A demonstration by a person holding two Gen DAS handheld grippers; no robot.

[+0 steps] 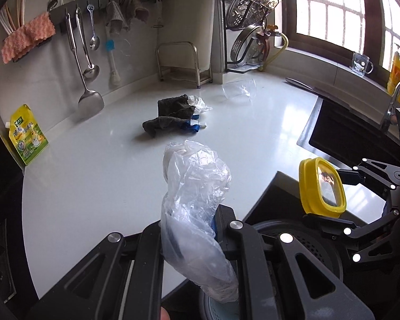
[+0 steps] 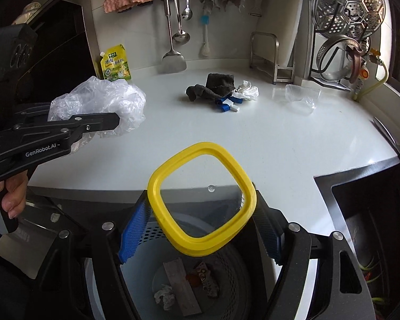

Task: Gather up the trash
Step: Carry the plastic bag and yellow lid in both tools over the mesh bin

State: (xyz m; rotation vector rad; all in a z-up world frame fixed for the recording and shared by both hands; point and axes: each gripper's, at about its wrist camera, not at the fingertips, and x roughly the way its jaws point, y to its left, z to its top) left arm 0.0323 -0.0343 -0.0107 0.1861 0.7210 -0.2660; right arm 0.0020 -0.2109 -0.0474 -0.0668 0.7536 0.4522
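We carry the plastic bag, left gripper clamped on it, and the yellow lid, right gripper clamped on that, to the bin at six o'clock; next, release.

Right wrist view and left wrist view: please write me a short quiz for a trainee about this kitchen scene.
1. True or false: the left tool is shut on a crumpled clear plastic bag.
2. What does the right tool carry? A) a spoon B) a yellow-rimmed lid C) a dark cloth
3. Short answer: what stands directly below the lid in the right wrist view?

Key:
1. True.
2. B; it sits between the blue pads.
3. A perforated trash bin with scraps already inside.
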